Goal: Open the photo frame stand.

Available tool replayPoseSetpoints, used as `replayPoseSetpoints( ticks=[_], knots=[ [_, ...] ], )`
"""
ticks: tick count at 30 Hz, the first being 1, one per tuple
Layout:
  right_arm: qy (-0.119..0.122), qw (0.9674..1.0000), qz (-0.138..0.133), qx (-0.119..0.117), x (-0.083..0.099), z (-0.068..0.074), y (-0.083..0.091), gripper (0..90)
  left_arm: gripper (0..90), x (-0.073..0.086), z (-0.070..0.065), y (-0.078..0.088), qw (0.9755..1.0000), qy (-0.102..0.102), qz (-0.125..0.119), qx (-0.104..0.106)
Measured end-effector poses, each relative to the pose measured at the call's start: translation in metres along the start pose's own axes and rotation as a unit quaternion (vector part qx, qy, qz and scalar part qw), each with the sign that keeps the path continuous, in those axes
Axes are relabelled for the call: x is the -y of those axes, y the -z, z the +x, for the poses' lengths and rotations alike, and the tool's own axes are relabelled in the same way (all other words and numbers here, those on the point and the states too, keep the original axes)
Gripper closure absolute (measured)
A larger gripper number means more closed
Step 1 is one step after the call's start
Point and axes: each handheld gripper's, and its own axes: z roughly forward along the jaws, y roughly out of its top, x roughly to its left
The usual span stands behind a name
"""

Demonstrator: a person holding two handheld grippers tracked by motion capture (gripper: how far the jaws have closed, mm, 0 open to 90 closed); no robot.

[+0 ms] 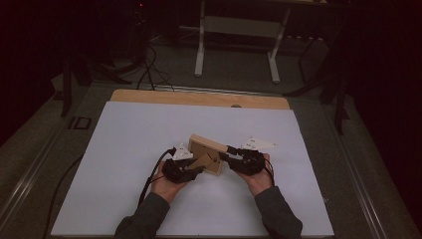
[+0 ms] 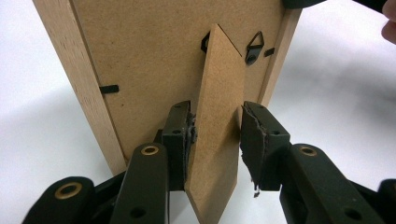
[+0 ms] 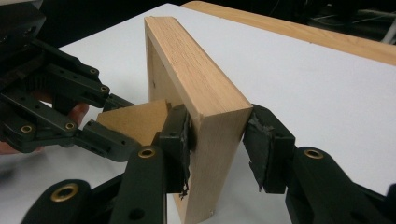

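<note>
High view
Table: a white sheet point(image 1: 149, 149) covers the table top, with a wooden strip point(image 1: 199, 97) bare at the far edge.
Picture frame: the wooden picture frame point(image 1: 206, 149) stands on edge near the middle of the sheet, its back turned to the person.
Left gripper: the left gripper point(image 1: 194, 167) reaches in at the frame's back from the left, held in the person's left hand point(image 1: 166, 185).
Right gripper: the right gripper point(image 1: 228, 155) meets the frame's right end, held in the right hand point(image 1: 259, 180).

Left gripper view
Back panel: the frame's brown fibreboard back point(image 2: 154, 65) faces the camera, with a metal hanging loop point(image 2: 253, 47) near the top and a small black clip point(image 2: 109, 88) at the left.
Stand: the fibreboard easel stand point(image 2: 217, 126) swings out from the back and runs down between the jaws.
Grip: the left pad point(image 2: 184, 135) lies against the stand's edge; the right pad point(image 2: 252, 140) sits at the other edge with a thin sliver of gap, so a firm pinch cannot be told.

Right gripper view
Frame edge: the frame's pale wood end point(image 3: 210, 135) stands between the jaws, upright on the sheet.
Grip: the left pad point(image 3: 180, 140) touches the wood; the right pad point(image 3: 261, 149) stands just off it, so the jaws are not clamped.
Other gripper: the left gripper point(image 3: 105, 123) shows at the left, at the stand's tip point(image 3: 140, 119).
</note>
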Motion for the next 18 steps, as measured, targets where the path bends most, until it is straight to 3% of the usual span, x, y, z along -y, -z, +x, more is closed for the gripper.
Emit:
replayPoseSetpoints(
  ticks=[9,18],
  knots=[
    [0.047,0.9985,-0.001,0.029,0.001,0.018,-0.001,61.0,62.5,0.005,0.0,0.002,0.9998,-0.012,0.006,-0.013],
    [0.06,0.9978,0.002,0.029,0.003,0.028,0.0,60.6,60.4,0.01,-0.002,0.01,0.9999,-0.014,-0.006,-0.002]
  ],
)
